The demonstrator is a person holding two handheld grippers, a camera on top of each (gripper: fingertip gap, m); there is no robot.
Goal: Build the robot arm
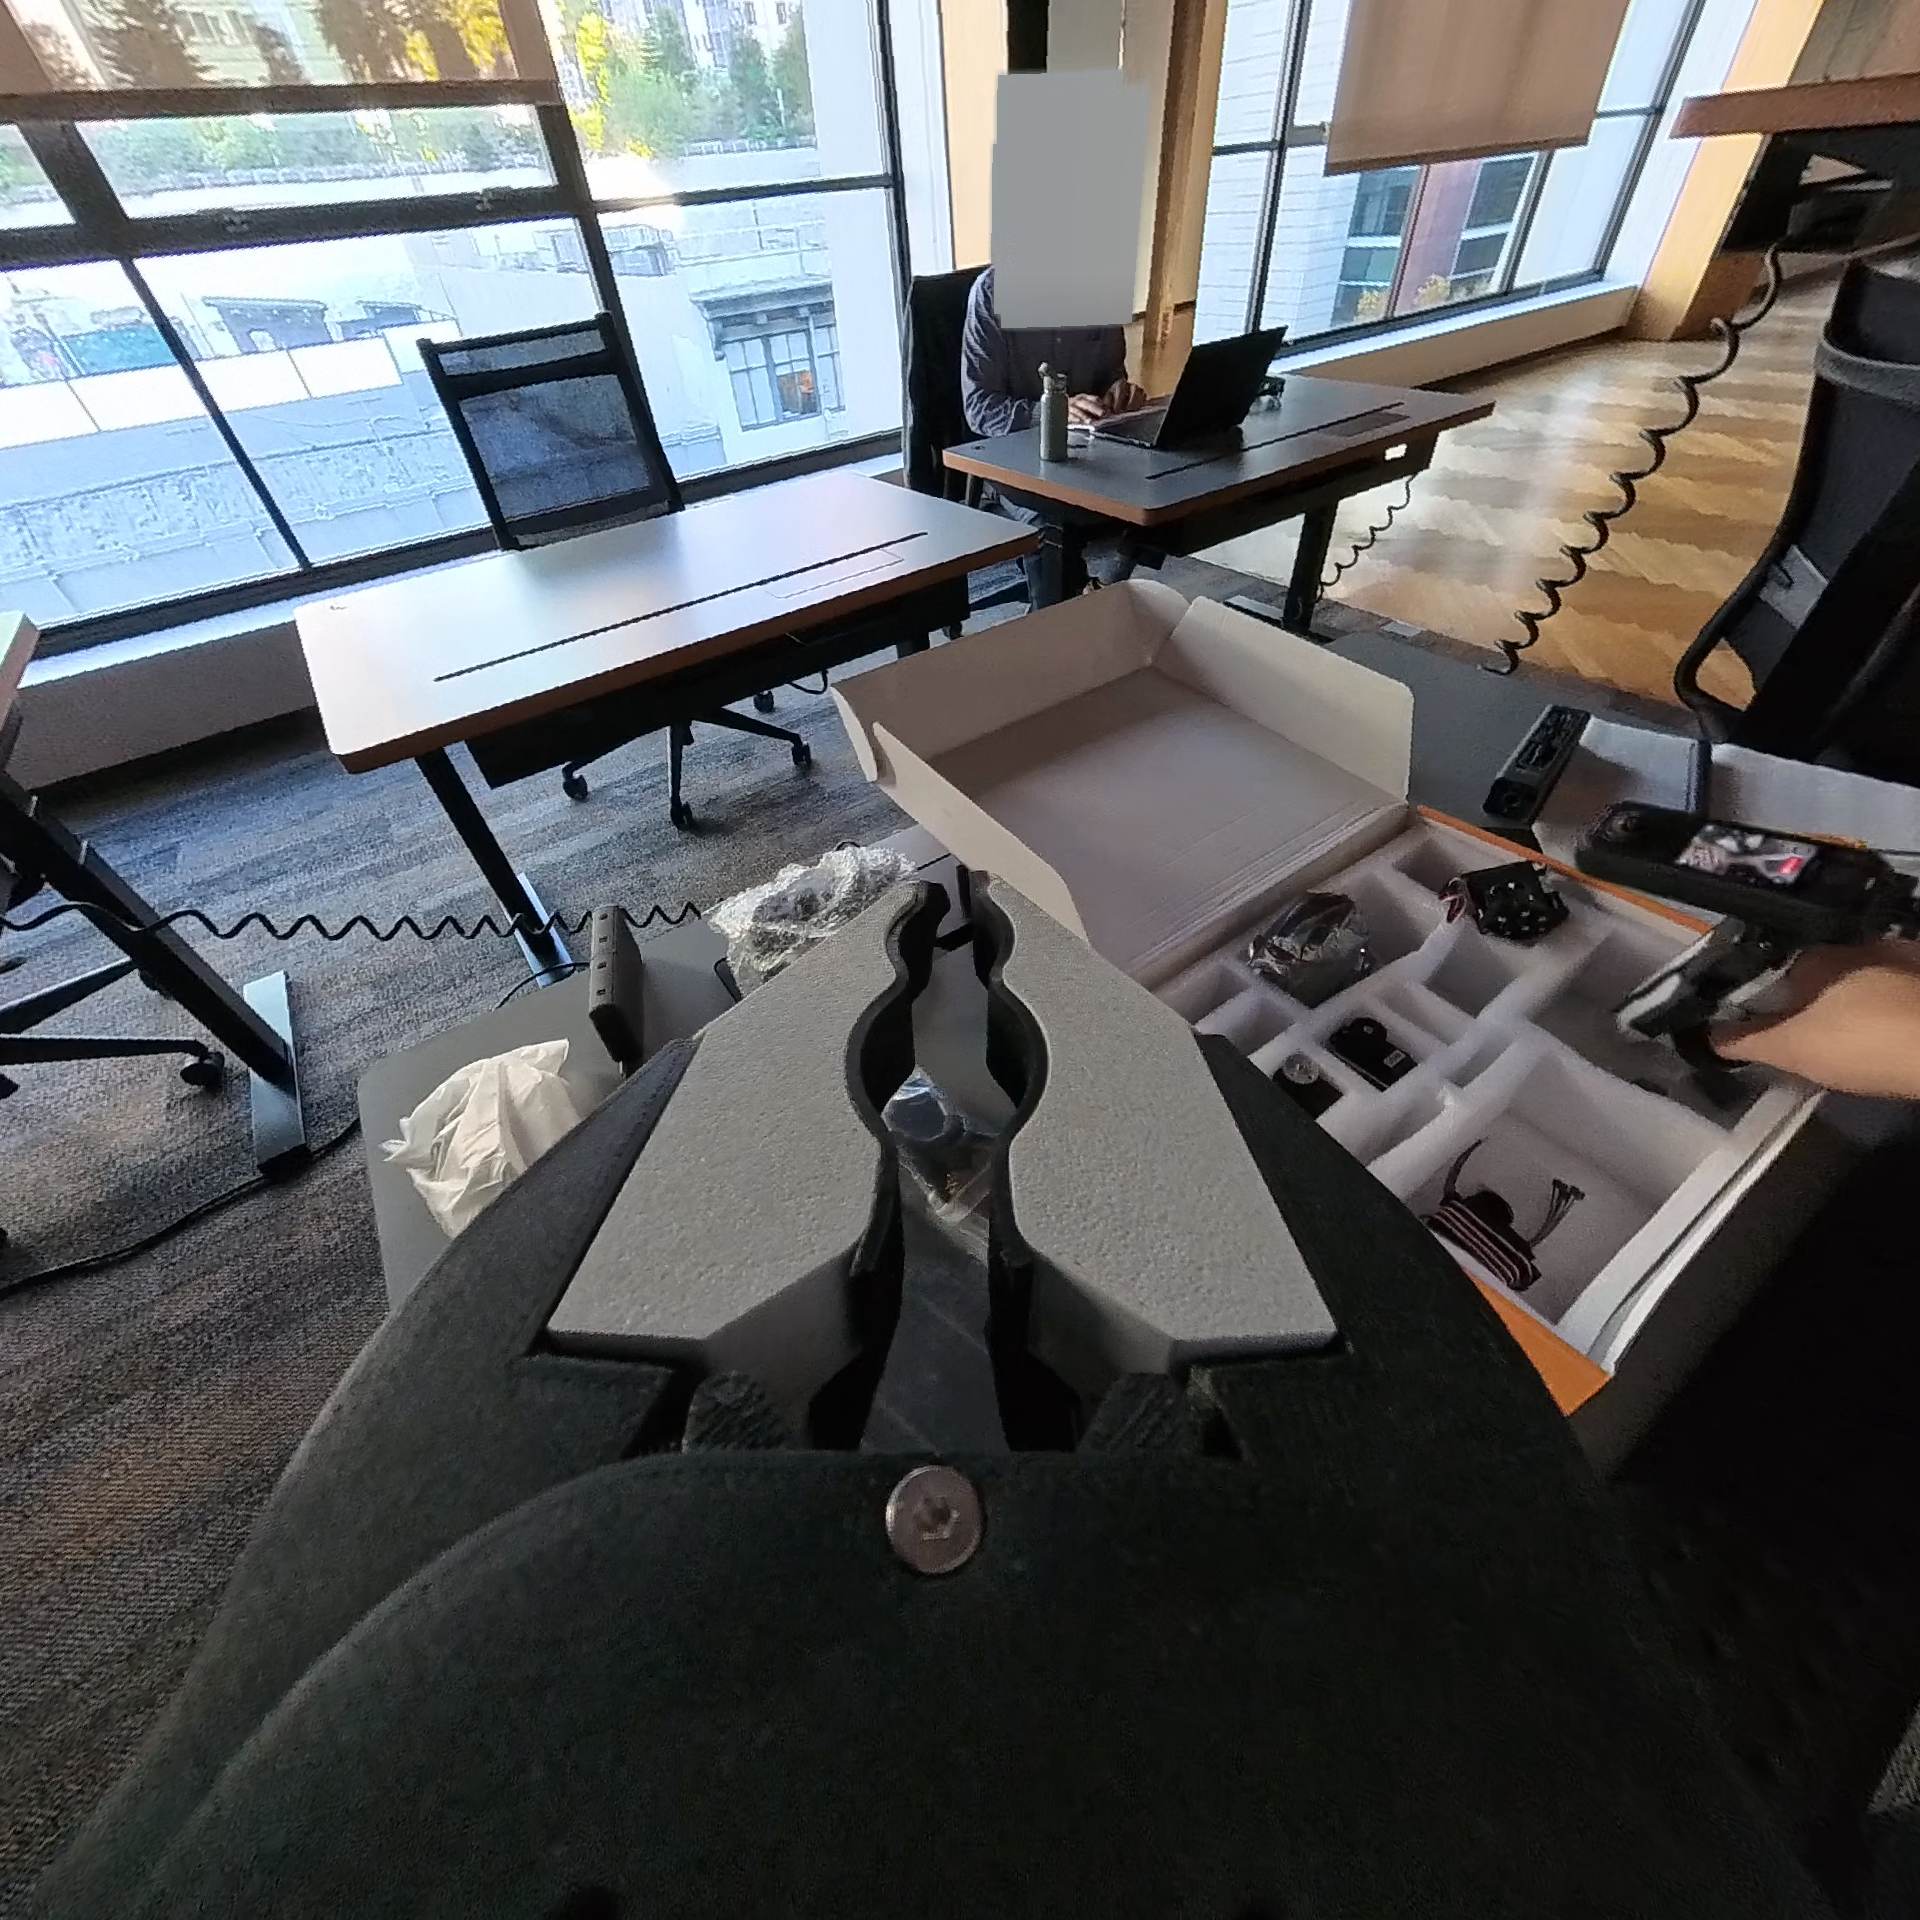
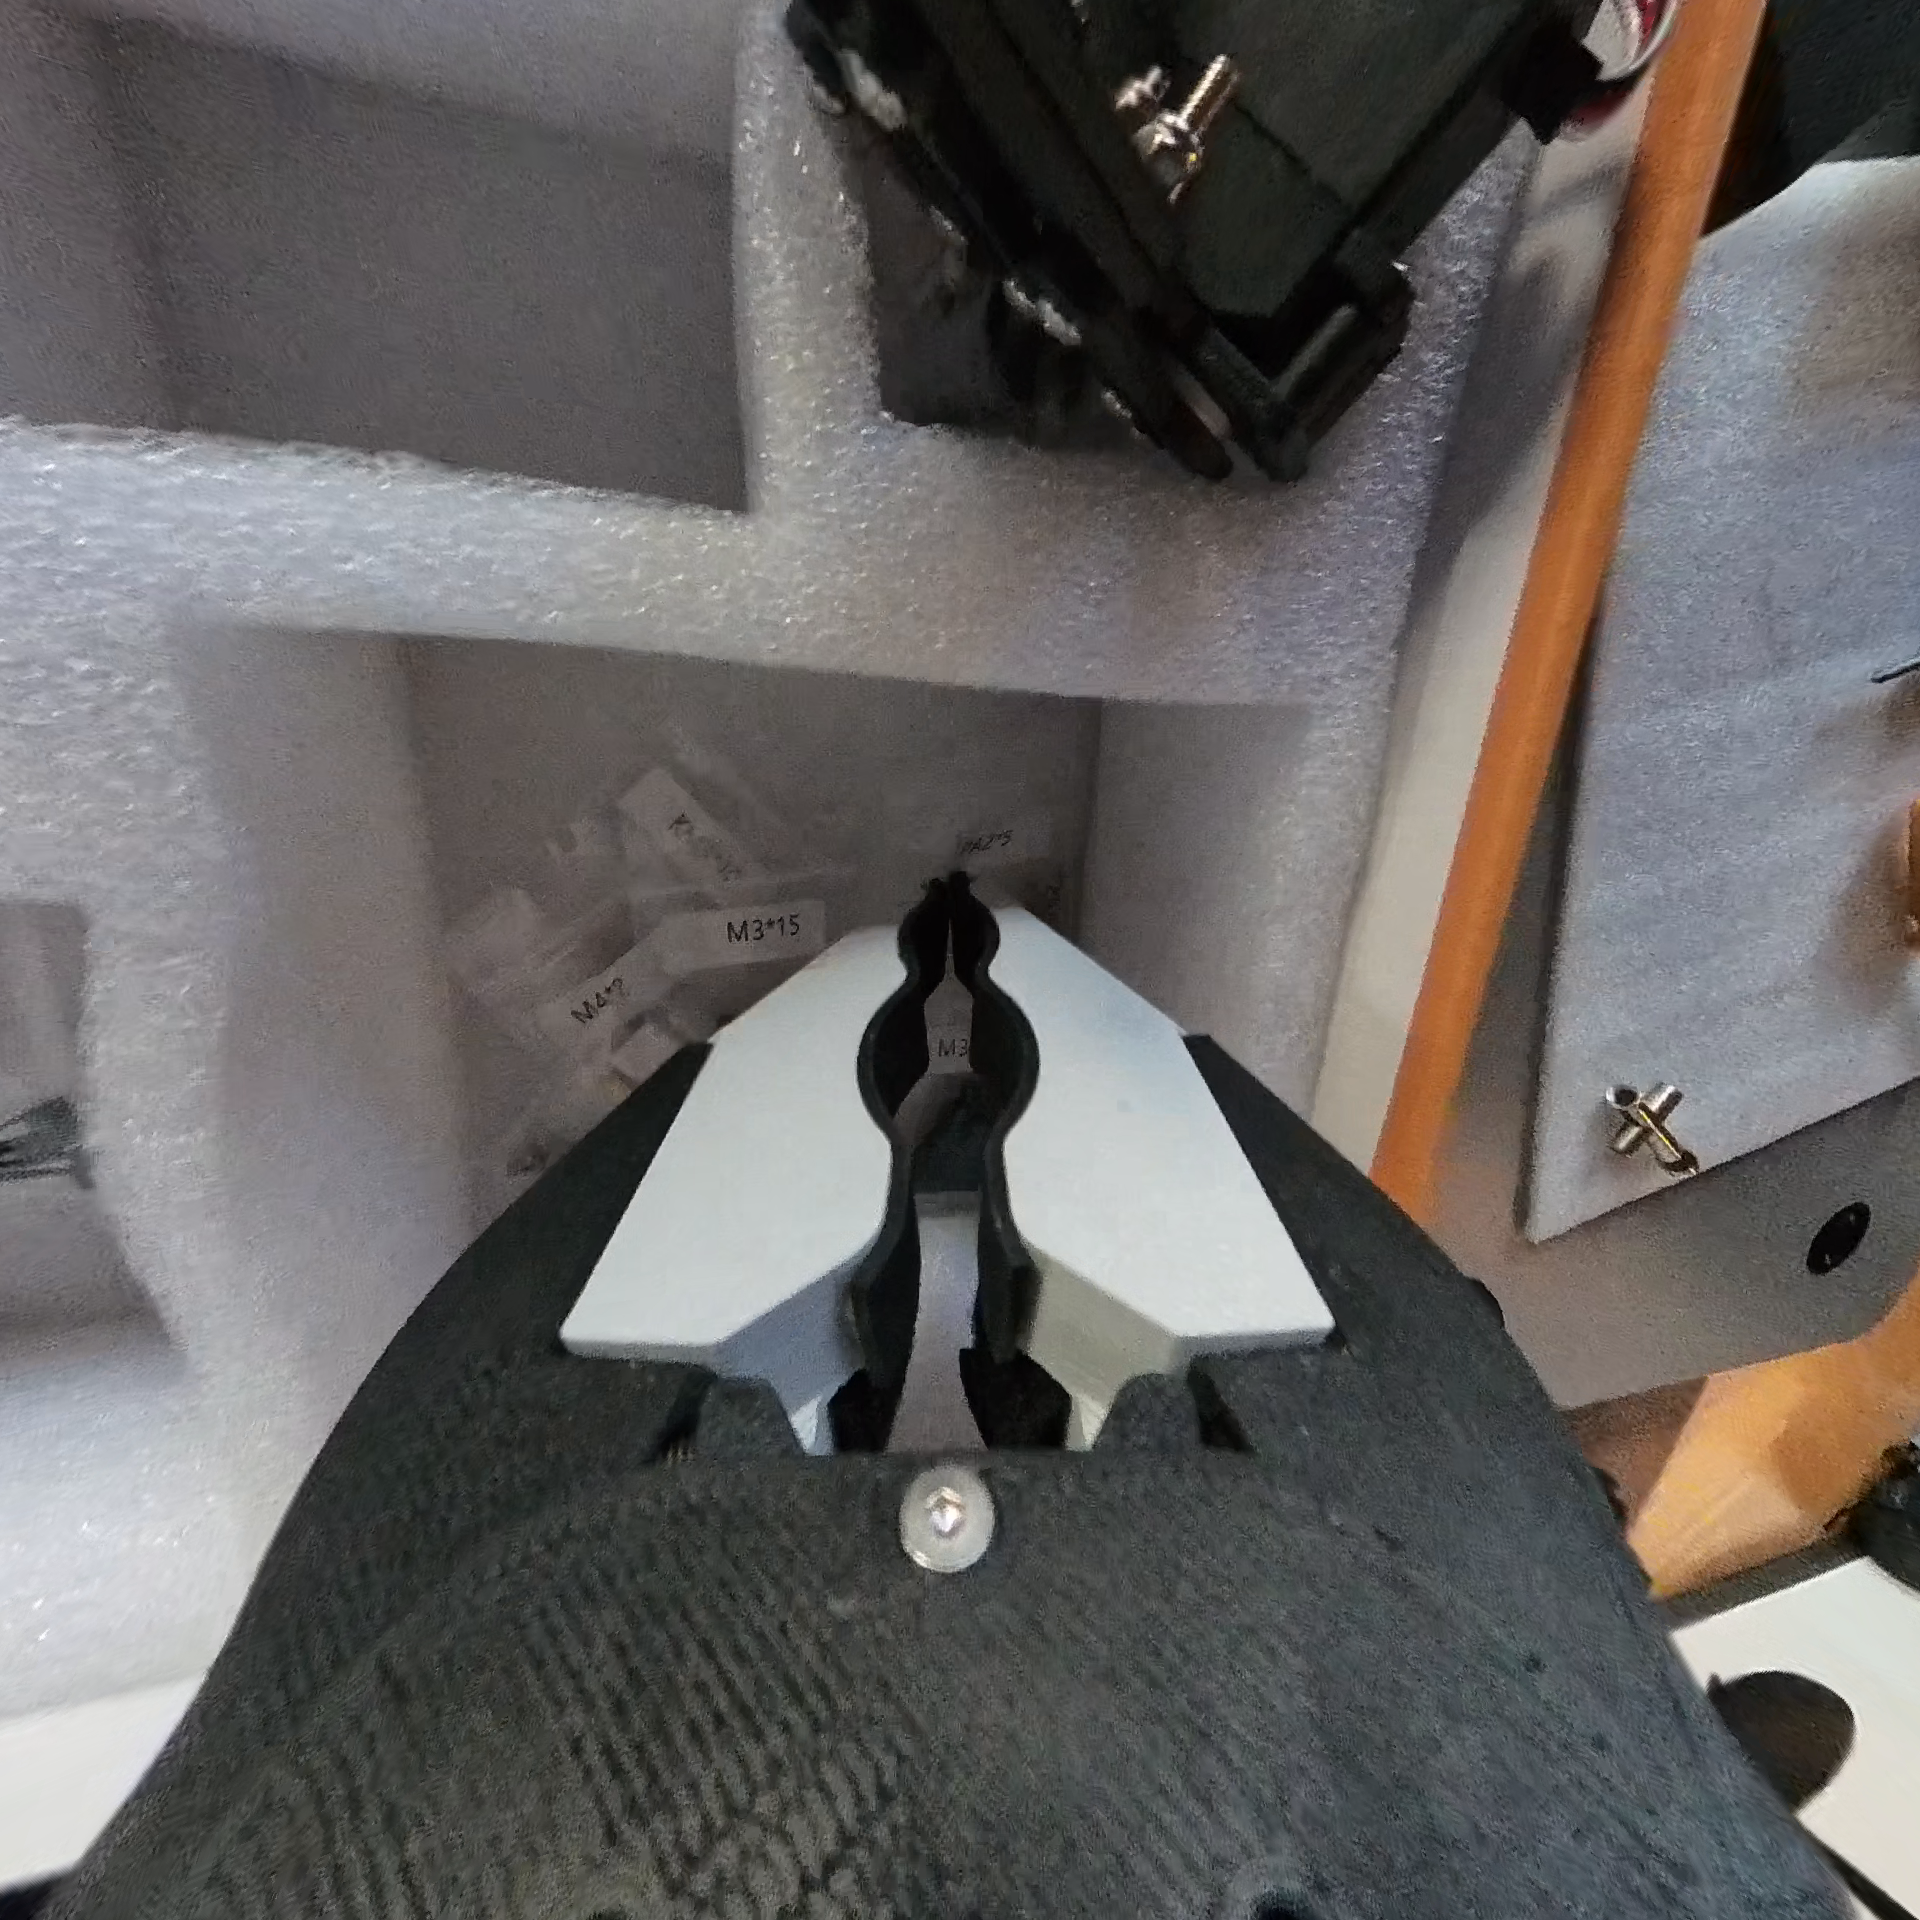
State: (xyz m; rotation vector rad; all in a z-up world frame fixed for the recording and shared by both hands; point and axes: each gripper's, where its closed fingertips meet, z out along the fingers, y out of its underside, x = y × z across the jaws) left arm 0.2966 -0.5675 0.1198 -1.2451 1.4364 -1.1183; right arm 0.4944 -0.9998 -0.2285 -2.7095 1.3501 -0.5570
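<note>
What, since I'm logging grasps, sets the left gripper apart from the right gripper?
The left gripper hangs beside the open box; the right gripper reaches down into a foam compartment. The left gripper's fingers are closed on a clear bag of dark parts, leaving a slight gap at the tips; the right gripper's tips meet, just over small labelled clear bags. Both have grey fingers with black inner edges.

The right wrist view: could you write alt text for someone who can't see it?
A grey-and-black claw, tips nearly shut, reaches into a compartment of a white foam tray holding small clear labelled bags; whether it grips one is unclear. A black part with screws sits in the compartment beyond, and the box's orange edge runs along the right.
</note>
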